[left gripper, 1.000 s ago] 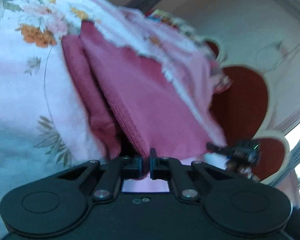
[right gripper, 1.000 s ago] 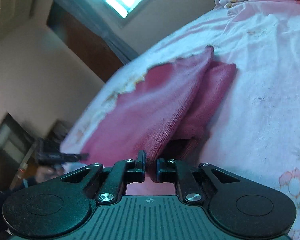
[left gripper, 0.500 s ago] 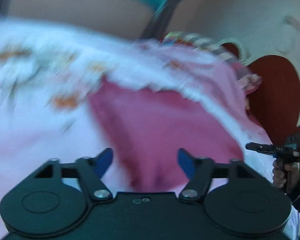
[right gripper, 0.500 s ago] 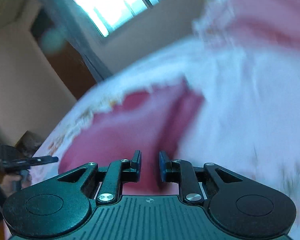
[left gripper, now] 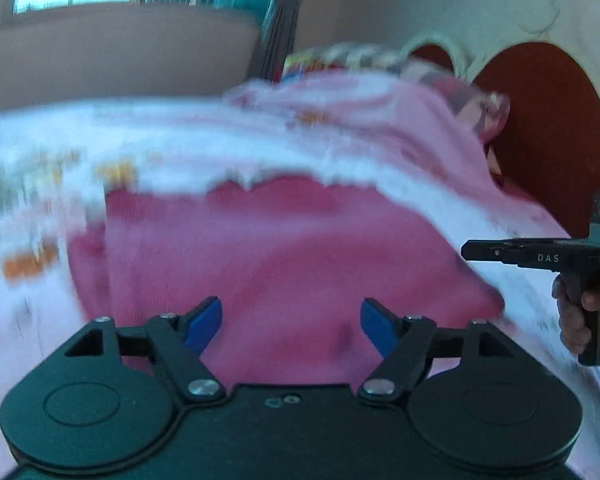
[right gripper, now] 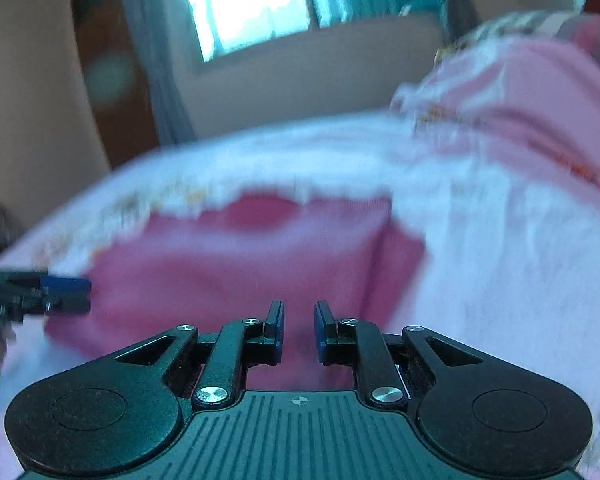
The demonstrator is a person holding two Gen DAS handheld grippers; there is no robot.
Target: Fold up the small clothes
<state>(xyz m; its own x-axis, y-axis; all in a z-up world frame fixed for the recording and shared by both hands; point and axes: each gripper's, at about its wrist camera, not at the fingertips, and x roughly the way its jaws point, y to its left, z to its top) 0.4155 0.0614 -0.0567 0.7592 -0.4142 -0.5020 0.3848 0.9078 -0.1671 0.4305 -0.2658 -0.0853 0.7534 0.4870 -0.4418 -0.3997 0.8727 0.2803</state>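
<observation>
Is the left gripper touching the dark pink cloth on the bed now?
Apart. In the right wrist view the left gripper hangs at the edge of the dark pink cloth; in its own view its opening jaws hold nothing.

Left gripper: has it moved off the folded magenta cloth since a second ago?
Yes. The left gripper has let go and pulled back: against the floral pink bedsheet, the folded magenta cloth now lies farther ahead, nothing between the opening jaws.
</observation>
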